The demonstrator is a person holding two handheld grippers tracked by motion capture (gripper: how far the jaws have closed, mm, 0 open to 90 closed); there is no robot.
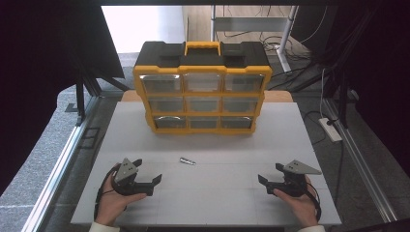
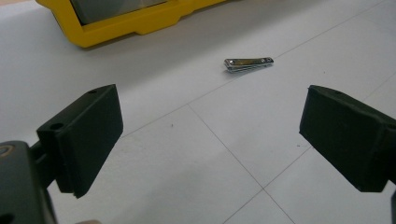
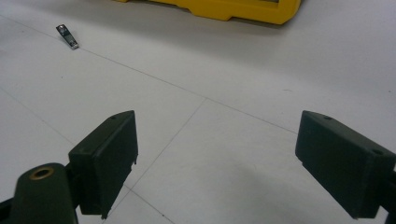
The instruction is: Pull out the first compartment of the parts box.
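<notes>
Left black two-jaw gripper [image 1: 147,180] rests low at near left edge of white table [image 1: 217,193], held in hand [image 1: 113,200]. Jaws wide apart, nothing between. Right black two-jaw gripper [image 1: 270,180] at near right, in other hand [image 1: 300,203]. Jaws wide apart too, empty. Small shiny metal nail clipper [image 1: 187,161] lies flat mid-table, between grippers, nearer left one, touching neither. Farther back stands yellow and black plastic drawer box [image 1: 203,87], nine clear drawers, yellow handle on top. No readable writing anywhere.
</notes>
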